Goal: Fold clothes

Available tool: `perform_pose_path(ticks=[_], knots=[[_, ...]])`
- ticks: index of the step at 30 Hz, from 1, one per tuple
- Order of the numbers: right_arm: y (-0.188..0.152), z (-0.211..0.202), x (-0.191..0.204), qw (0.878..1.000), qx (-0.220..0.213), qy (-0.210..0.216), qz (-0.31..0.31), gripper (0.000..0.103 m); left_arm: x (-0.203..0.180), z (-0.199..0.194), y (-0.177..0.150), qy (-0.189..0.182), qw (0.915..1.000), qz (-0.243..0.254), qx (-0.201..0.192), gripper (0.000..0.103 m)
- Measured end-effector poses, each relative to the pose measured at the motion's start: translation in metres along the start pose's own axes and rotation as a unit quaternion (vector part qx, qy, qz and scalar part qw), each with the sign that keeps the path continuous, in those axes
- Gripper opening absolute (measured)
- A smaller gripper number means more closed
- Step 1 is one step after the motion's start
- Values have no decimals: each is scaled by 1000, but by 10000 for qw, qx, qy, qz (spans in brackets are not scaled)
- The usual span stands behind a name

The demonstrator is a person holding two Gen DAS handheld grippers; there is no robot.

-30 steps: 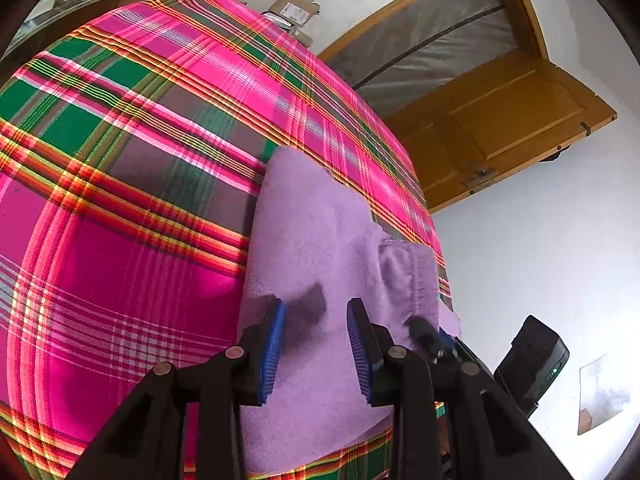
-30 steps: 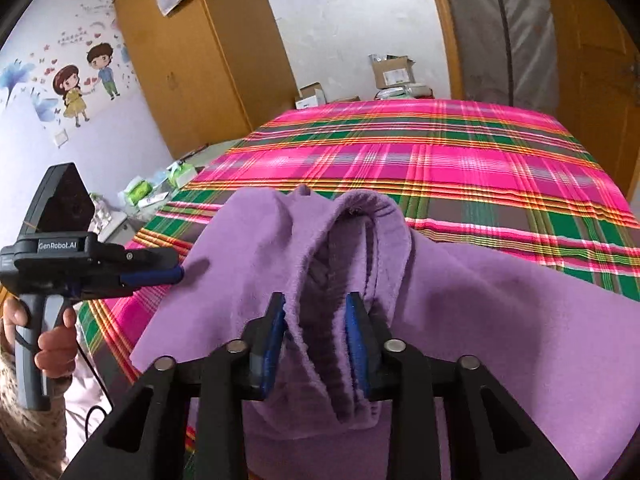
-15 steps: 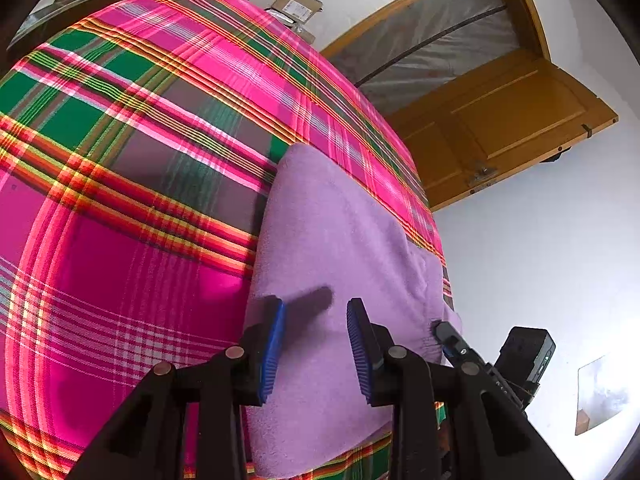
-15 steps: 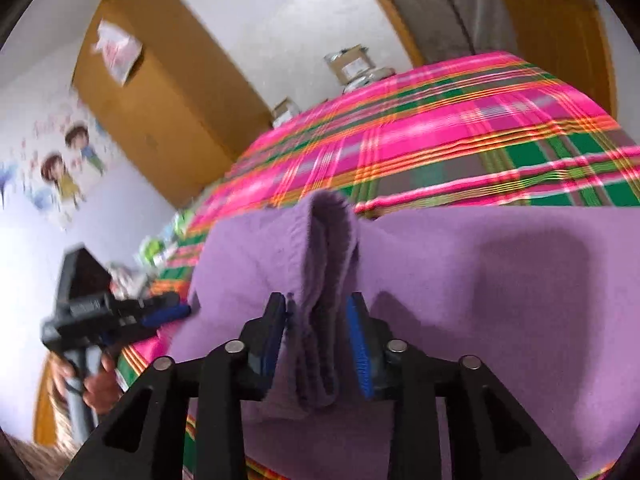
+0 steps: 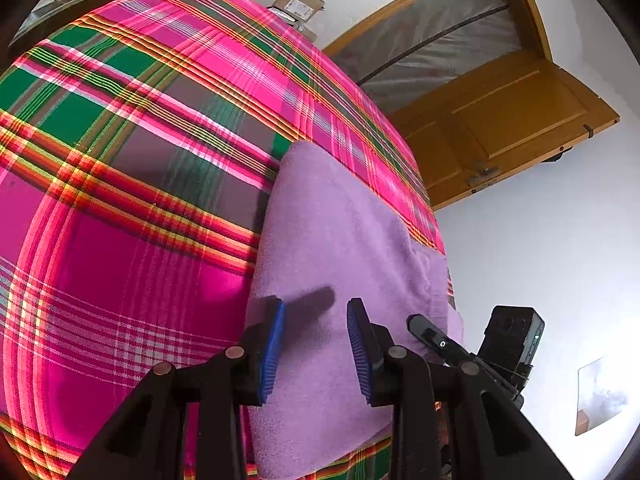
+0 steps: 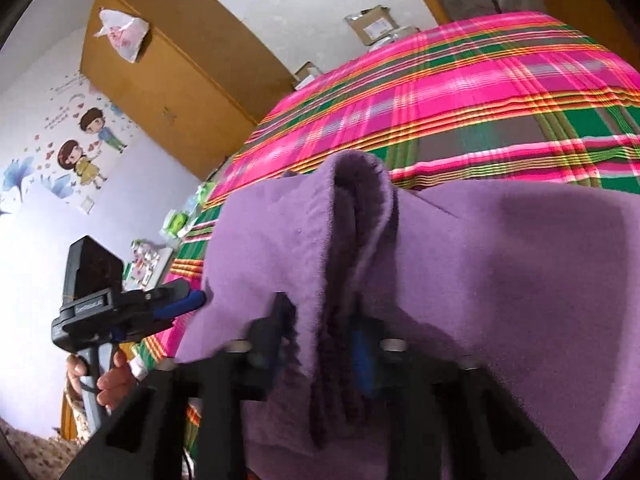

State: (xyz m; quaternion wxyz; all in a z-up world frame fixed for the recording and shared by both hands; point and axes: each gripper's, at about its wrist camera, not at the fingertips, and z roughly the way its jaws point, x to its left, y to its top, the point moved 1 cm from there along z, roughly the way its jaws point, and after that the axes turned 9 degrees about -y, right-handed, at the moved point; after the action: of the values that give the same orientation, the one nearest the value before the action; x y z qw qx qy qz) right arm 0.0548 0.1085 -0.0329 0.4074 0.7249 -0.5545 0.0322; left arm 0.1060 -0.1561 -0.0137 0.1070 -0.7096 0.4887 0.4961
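Background stuff, all placed off the plaid bedspread (image 5: 132, 184), which is hot pink with green blocks and orange-yellow stripes. Past its far edge sit a few cardboard boxes (image 6: 374, 26) against the white wall. Off its far left corner there's a tall wooden wardrobe (image 6: 176, 72) with a pink and white plastic bag (image 6: 122, 36) on top. Left of the bedspread, cartoon kid stickers (image 6: 90, 140) on the lilac wall. On the other side, a wooden door (image 5: 516, 120) hangs open
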Motion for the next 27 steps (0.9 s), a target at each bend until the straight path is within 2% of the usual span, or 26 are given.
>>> perform_pose_path(ticks=[8,12,14,17,19,23,27], knots=[[1,-25,11,9992,-239,312,106,16,-5,1,1,-61,10000,35,36,32],[-11,-22,-2,9995,-184,-208,181,17,-7,3,1,-44,9999,76,67,32],[-15,-15,-10,9991,-60,-323,280,18,-6,4,0,-21,9999,85,83,32],[-16,-11,-14,9988,-37,-397,274,24,-6,3,0,-24,10000,58,70,32],[-12,-14,-15,9986,-113,-440,258,31,-7,3,-1,-9,10000,65,60,32],[3,-22,-19,9974,-451,-472,297,33,-7,5,-2,24,9999,75,71,32],[21,-18,-25,9971,-540,-297,436,34,-7,5,-2,37,9999,72,75,32]])
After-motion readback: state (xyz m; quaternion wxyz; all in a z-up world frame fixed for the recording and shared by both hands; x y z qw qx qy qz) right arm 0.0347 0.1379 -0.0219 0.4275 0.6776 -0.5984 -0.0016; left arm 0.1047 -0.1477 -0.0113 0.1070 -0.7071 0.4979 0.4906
